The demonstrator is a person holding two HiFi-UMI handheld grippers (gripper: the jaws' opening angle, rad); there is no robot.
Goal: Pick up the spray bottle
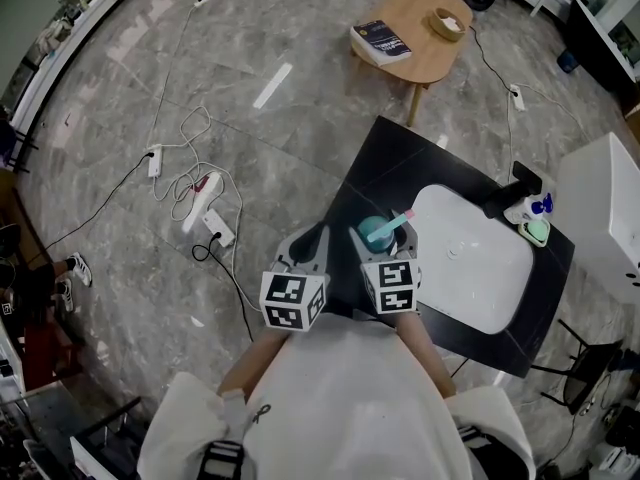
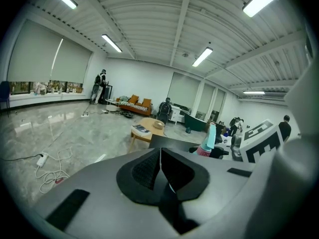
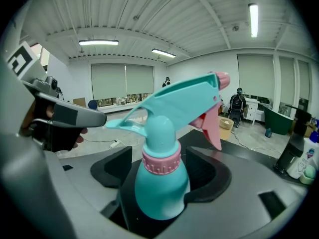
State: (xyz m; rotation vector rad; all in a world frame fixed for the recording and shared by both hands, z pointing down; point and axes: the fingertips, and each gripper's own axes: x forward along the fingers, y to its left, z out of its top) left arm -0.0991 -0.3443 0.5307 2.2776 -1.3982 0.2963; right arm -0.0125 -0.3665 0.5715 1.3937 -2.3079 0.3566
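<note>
A teal spray bottle [image 1: 383,230] with a pink collar and pink trigger stands upright on the near left corner of the black table [image 1: 385,163]. My right gripper [image 1: 386,238] is open, with its jaws at their widest. In the right gripper view the bottle [image 3: 159,183] stands between the two pads, its body close to both. I see no squeeze on it. My left gripper [image 1: 308,246] hangs just left of the table's edge, shut with nothing in it. In the left gripper view its pads meet in a line [image 2: 160,159], and the bottle's head [image 2: 210,139] shows to the right.
A white basin [image 1: 480,263] is set in the black table, with small bottles [image 1: 535,218] at its far right corner. Beyond stands a round wooden table [image 1: 425,28] with a book [image 1: 380,41]. Cables and power strips [image 1: 200,203] lie on the floor to the left.
</note>
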